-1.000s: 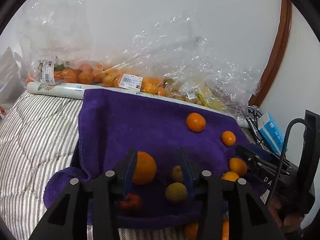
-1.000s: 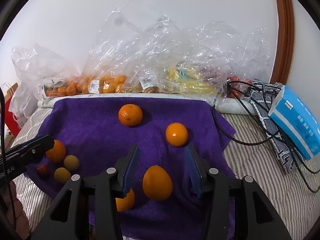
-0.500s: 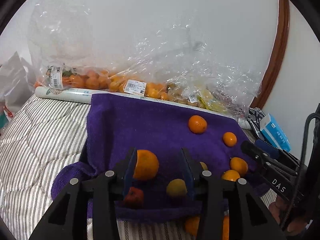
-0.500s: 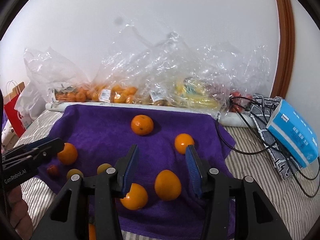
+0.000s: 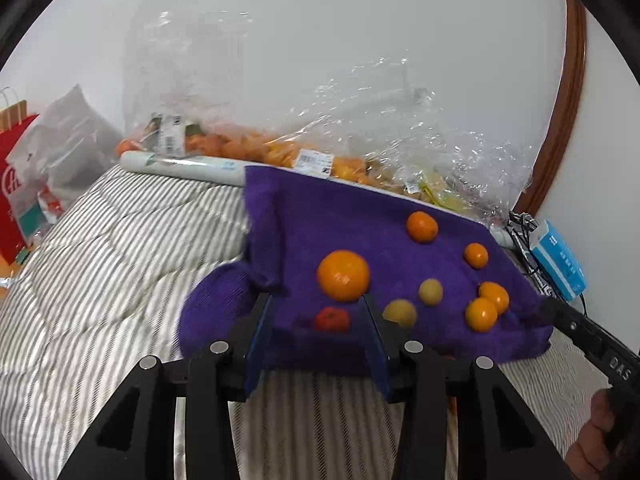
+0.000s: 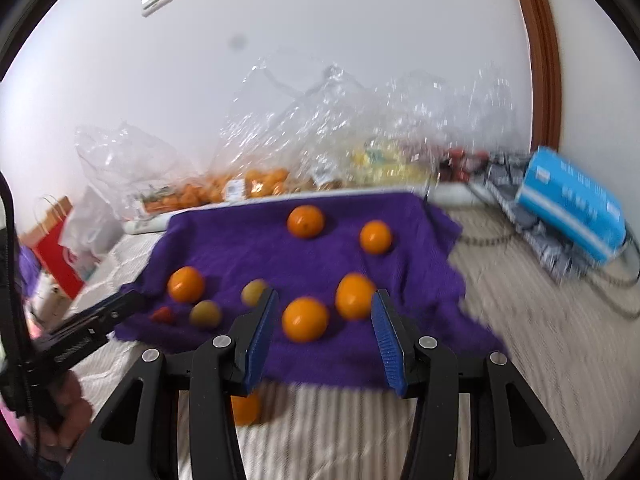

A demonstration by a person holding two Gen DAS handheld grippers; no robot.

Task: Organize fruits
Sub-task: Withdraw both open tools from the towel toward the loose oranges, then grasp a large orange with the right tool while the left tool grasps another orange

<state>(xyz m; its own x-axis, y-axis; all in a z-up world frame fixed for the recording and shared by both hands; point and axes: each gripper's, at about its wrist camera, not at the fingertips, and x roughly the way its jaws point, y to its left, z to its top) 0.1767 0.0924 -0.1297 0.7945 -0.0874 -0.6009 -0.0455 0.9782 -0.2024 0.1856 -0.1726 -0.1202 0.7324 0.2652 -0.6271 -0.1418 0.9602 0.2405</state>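
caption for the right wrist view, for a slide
Open right gripper hovers empty over a purple towel scattered with oranges, bagged fruit behind along the wall.

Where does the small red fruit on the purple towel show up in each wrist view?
Left wrist: the small red fruit sits low centre, between the left gripper fingers, just below the largest orange.
Right wrist: small red fruit at lower left, near the towel's front-left edge.
Shared landmark: the purple towel.
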